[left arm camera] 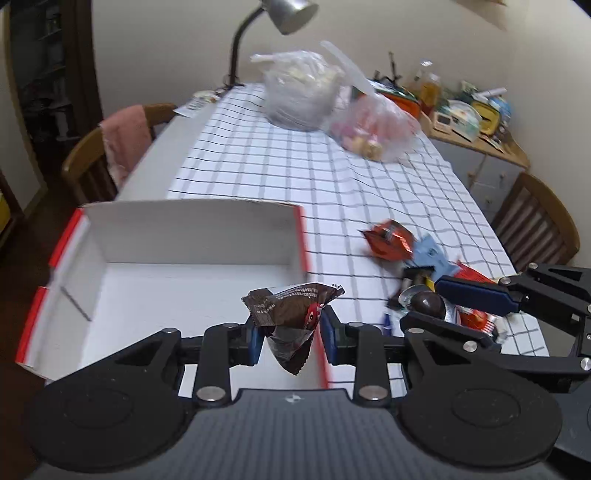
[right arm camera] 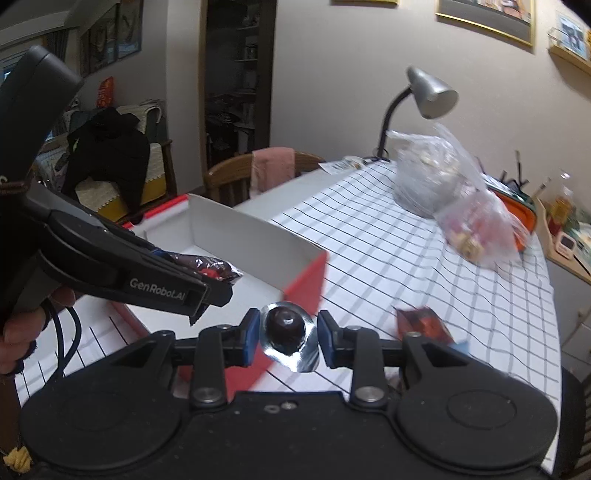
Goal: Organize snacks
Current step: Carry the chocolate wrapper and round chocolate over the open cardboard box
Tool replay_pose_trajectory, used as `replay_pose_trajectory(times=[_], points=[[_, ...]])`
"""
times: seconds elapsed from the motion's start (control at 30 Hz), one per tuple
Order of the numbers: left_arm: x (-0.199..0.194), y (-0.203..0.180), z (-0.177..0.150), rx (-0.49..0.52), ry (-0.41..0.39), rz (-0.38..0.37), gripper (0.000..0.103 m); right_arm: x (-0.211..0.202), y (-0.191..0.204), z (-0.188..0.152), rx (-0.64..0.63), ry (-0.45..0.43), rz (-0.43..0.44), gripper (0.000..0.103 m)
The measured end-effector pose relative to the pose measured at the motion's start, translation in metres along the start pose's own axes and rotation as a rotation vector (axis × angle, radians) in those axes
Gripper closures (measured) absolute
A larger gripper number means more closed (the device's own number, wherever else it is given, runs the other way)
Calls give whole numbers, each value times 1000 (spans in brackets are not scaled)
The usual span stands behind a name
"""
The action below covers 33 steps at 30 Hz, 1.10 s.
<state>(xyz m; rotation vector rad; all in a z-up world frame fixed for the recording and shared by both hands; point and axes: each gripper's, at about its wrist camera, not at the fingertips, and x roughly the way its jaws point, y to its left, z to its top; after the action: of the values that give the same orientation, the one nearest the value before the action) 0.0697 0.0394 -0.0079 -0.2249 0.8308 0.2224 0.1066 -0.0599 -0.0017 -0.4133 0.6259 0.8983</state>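
Note:
My left gripper (left arm camera: 291, 332) is shut on a dark brown snack packet (left arm camera: 291, 317) and holds it above the near right corner of an open white box with red sides (left arm camera: 192, 240). My right gripper (right arm camera: 284, 332) is shut on a silver-wrapped snack with a dark round top (right arm camera: 286, 328), just right of the box (right arm camera: 240, 229). It shows in the left wrist view (left arm camera: 428, 304) over a small pile of snack packets (left arm camera: 436, 258), with an orange-red packet (left arm camera: 388, 238) at its far edge. The left gripper and its packet (right arm camera: 207, 267) show at left in the right wrist view.
A checked cloth (left arm camera: 295, 162) covers the table. Two clear plastic bags (left arm camera: 303, 88) (left arm camera: 373, 125) and a desk lamp (left arm camera: 280, 14) stand at the far end. Wooden chairs (left arm camera: 99, 155) (left arm camera: 535, 225) flank the table. A cluttered sideboard (left arm camera: 465, 114) is at right.

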Motion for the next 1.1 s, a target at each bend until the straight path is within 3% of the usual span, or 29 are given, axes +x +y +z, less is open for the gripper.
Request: replay_pose_trajectory(times=[0.33,0.57,0.83,1.1], points=[[-4,81,2,-42,5,82,72,66,48,29,29,65,50,71],[19,123,0,-28,77,107,72,111,72,30,48,154,63,71],[53,150,-3,1,169,126,72,147,83,22,91,268,52,71],[77,153,-9,49,241,123,72,166,87,11,100,350,50,70]])
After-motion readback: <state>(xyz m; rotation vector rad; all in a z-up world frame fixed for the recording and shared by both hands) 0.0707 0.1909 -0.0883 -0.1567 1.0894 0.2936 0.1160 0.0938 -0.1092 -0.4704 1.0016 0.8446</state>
